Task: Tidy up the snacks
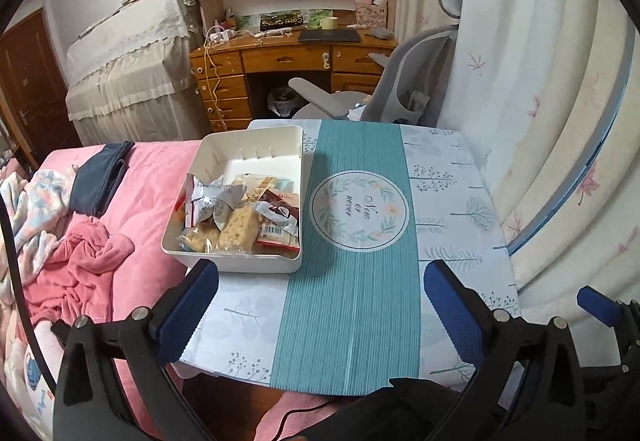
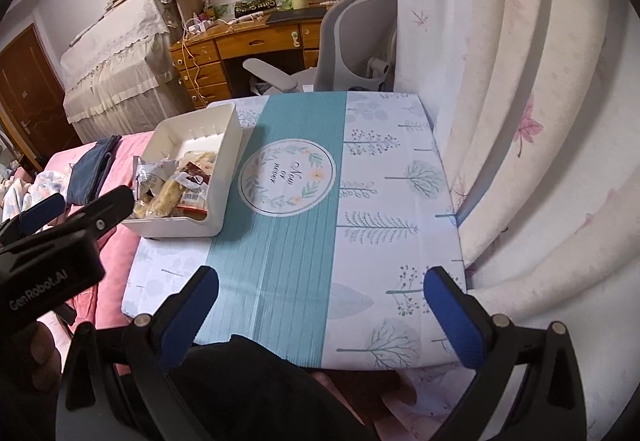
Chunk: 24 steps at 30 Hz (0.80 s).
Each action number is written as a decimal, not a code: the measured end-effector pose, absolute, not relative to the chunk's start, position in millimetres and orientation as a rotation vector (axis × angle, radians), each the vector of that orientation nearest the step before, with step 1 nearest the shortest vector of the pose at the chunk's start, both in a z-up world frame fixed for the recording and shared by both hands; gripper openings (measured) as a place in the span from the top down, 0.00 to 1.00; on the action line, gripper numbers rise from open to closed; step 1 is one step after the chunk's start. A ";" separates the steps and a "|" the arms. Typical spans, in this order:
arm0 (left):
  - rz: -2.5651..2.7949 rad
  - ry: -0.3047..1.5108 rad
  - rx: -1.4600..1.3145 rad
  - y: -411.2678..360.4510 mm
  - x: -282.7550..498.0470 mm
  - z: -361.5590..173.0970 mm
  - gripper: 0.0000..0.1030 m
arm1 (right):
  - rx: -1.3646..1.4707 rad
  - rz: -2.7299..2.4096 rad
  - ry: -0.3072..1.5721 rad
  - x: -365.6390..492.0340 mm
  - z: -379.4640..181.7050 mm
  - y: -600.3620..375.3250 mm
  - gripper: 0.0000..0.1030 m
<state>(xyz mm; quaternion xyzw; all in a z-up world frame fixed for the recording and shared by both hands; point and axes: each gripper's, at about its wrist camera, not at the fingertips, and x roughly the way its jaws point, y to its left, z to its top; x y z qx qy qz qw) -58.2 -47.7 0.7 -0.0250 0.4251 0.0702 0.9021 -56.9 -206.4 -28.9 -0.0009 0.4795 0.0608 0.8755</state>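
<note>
A white plastic bin [image 1: 208,161] [image 2: 232,121] stands at the left edge of the small table [image 1: 448,177] [image 2: 384,209]. Several snack packets [image 1: 240,217] [image 2: 176,189] lie piled in its near half: silver wrappers, pale cracker packs and a dark red packet. My left gripper [image 1: 320,281] is open above the table's near edge, just in front of the bin, with nothing between its blue pads. My right gripper [image 2: 320,289] is open too, over the near right part of the table, empty. One blue pad of the right gripper shows at the left wrist view's far right.
A pink bed [image 1: 140,201] with crumpled clothes and a dark blue pouch [image 1: 100,181] lies left of the table. Behind stand a grey office chair [image 1: 400,89], a wooden desk [image 1: 280,57] with bookshelves, and a cloth-covered piece of furniture. A pale curtain [image 1: 540,81] hangs close on the right.
</note>
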 end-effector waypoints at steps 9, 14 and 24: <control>0.158 0.889 -0.055 -49.9 -63.1 -4.3 0.01 | -0.002 0.133 1.030 -60.0 -34.7 -207.8 0.00; 0.168 0.900 -0.052 -49.7 -64.4 -6.7 0.01 | 0.004 0.146 1.048 -58.9 -37.9 -207.7 0.00; 0.160 0.907 -0.041 -50.1 -68.7 -12.1 0.01 | 0.023 0.150 1.072 -60.6 -43.8 -210.3 0.00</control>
